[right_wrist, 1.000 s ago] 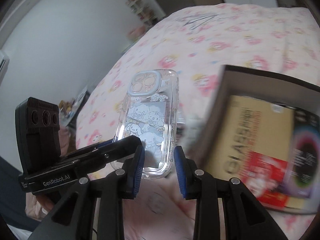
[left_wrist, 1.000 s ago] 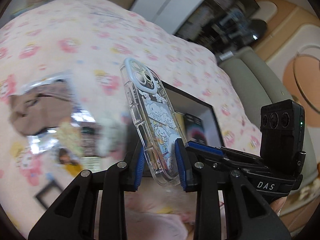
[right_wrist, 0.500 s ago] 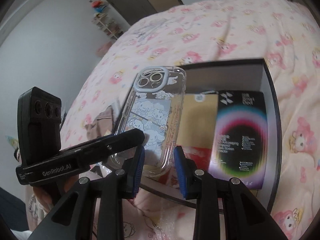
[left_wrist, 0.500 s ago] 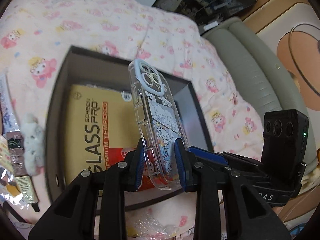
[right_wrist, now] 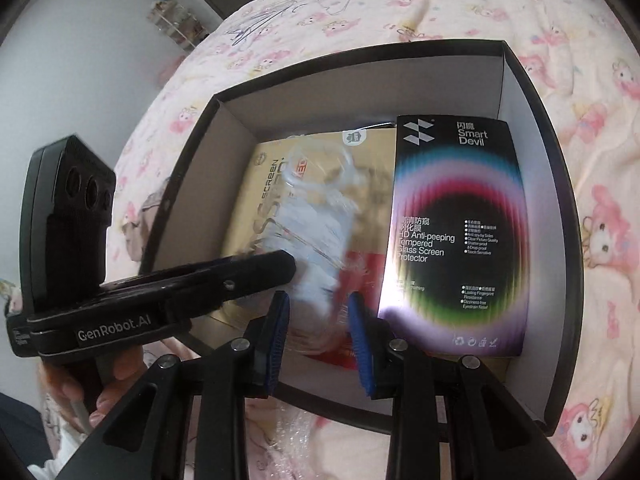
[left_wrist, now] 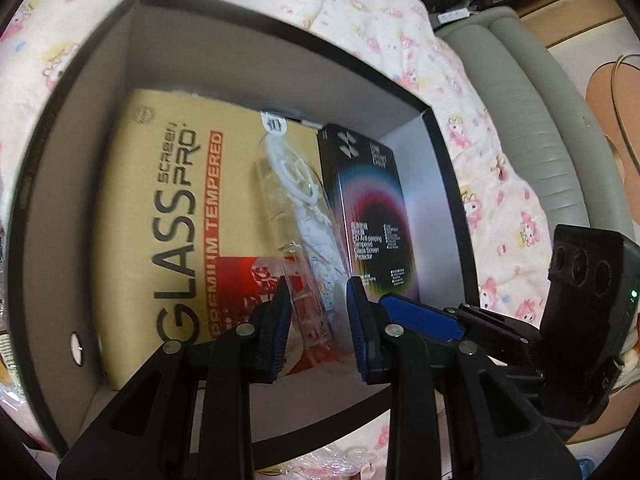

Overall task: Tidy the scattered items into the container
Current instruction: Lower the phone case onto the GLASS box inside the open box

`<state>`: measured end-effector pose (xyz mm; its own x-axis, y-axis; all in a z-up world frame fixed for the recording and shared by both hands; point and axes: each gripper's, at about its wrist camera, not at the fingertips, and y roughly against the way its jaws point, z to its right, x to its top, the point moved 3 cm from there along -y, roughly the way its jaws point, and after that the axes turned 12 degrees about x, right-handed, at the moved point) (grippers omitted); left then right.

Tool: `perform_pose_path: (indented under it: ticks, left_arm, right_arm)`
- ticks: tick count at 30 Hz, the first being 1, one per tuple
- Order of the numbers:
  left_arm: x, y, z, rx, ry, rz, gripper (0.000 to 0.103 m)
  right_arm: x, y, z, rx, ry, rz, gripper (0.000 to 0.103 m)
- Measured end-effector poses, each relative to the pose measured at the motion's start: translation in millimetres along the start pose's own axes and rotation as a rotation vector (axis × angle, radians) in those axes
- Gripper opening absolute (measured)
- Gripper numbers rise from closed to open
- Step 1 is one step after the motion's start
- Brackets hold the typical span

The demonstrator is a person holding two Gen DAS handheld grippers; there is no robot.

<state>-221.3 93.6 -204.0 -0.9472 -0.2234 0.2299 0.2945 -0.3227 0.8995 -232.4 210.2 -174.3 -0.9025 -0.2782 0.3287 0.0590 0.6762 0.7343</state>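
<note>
We are seeing the blurred clear phone case [left_wrist: 308, 240] over the open black box [left_wrist: 248, 64], between the left gripper [left_wrist: 316, 316] pads, whether clenched or loosened we cannot tell, right gripper [right_wrist: 318, 320] jaws parted around the case, above the gold packet [left_wrist: 160, 216] and black packet [right_wrist: 456, 232].

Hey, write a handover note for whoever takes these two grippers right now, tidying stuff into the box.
Left gripper: fingers either side of the clear cartoon-print phone case, edge-on, over the black cardboard box; case blurred, grip unconfirmed.
Right gripper: over the box beside it, state unclear.
Done: gold screen-protector pack and black screen-protector pack lie inside.
To do: settle the case in the box; crinkly clear wrap lies outside its near edge.
</note>
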Motion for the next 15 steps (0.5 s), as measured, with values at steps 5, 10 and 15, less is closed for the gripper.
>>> perform_pose_path:
  ticks: [5,10,15]
  left_arm:
    - [-3.2,-9.1,0.9,0.080,0.010,-0.036,0.026]
    - [-7.4,-3.5,-6.6,0.119,0.034,-0.041,0.036]
    - [-3.6,-2.0,-11.4,0.157,0.043,-0.028,0.039]
  right_arm:
    - [-4.5,-5.4,6.0,-0.076,0.005,-0.015,0.028]
    - [-0.8,-1.3,9.2,-0.139,0.006,0.007,0.028]
    - [1.9,-2.6,10.2,-0.186,0.017,0.015,0.028]
